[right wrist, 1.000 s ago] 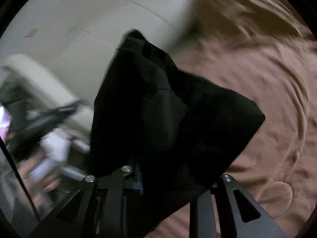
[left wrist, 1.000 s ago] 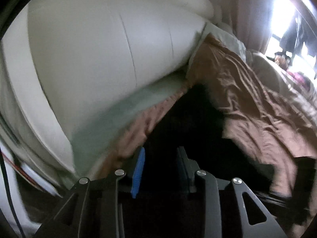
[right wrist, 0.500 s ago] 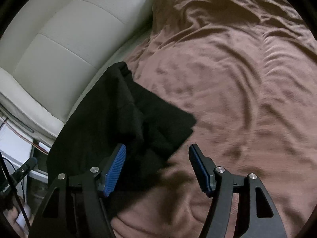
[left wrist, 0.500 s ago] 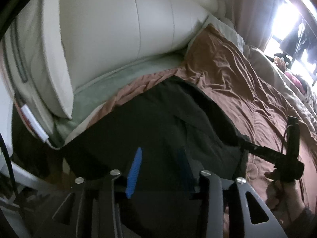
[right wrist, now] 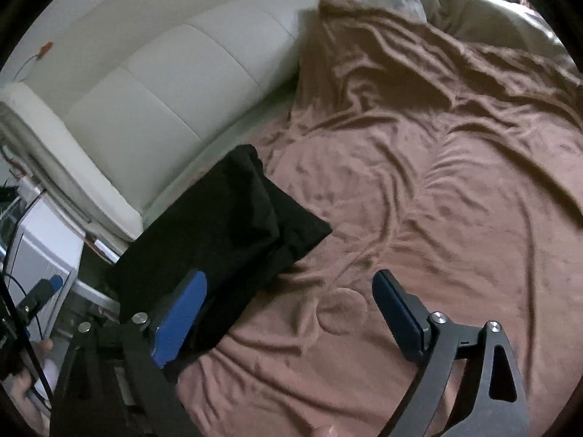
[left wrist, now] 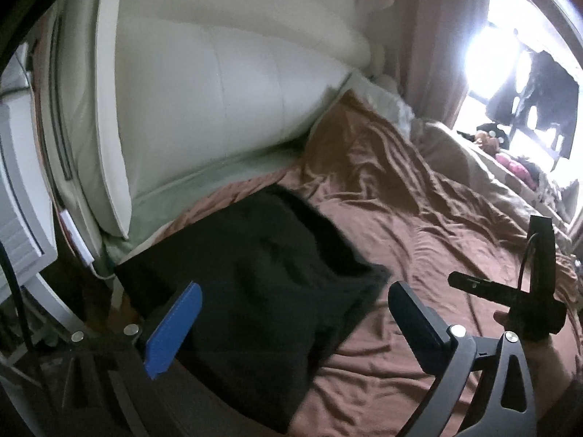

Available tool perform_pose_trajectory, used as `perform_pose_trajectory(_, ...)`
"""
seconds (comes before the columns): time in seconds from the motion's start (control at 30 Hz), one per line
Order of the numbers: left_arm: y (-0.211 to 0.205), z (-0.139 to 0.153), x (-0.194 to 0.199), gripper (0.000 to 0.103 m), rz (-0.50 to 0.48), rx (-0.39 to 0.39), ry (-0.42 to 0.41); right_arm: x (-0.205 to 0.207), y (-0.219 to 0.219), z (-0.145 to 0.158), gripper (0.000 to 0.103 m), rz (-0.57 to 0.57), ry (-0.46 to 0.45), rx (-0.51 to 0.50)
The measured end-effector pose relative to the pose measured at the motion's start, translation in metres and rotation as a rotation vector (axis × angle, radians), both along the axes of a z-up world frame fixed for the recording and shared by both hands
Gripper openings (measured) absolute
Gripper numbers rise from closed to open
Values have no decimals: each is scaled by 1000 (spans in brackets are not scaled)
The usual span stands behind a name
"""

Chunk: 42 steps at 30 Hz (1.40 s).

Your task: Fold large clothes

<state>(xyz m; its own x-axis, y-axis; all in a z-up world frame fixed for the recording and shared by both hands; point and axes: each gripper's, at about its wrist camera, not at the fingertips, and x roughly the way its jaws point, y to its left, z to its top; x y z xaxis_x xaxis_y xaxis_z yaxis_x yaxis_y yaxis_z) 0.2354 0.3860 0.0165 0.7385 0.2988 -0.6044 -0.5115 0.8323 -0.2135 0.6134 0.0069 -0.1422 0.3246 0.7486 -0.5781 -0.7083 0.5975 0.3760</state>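
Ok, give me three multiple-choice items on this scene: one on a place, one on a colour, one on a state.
1. Where does the black garment lie?
A. At the bed corner near the white headboard
B. On the floor
C. Over the window

2. What colour is the bedspread?
A. Green
B. Brown
C. White

3. How does the left gripper stand?
A. Clamped on the garment
B. Fingers apart, gripping nothing
C. Shut on the bedspread

Answers: 1 A, the garment rests folded on the bed beside the headboard; 2 B, the rumpled cover is brown; 3 B, its jaws are opening and nothing is pinched between them.
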Motion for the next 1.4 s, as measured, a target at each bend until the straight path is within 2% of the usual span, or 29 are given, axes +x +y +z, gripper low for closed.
perform_pose_trajectory(0.07,-15,8,-6,102,-2,3,-20,-12,-15,8,103,4,-28,4)
perform_pose_trajectory(0.37,-79,43,-46,102,-2,33,-98,-63,-96,42,103,3,-119,46)
perform_pose_trajectory(0.53,-115,59,-65,102,5,82,-124,-86,-138,51,103,-26,-166,47)
perform_pose_trajectory(0.63,-130,66,-78,102,8,82,-157,-105,-165,57,103,-36,-201,63)
perform_pose_trajectory(0.73,-147,74,-89,102,11,106,-180,-123,-200,61,103,-28,-202,102)
perform_pose_trajectory(0.9,-180,86,-100,102,-29,132,-197,-153,-252,63,103,-31,-249,113)
perform_pose_trajectory(1.07,-219,89,-108,102,-123,103,-203,-185,-304,68,103,-33,-275,113)
perform_pose_trajectory(1.2,-253,92,-115,102,-162,147,-191,-219,-347,69,103,-82,-330,87)
perform_pose_trajectory(1.4,-297,92,-132,103,-260,154,-201,-268,-394,63,103,-155,-371,63)
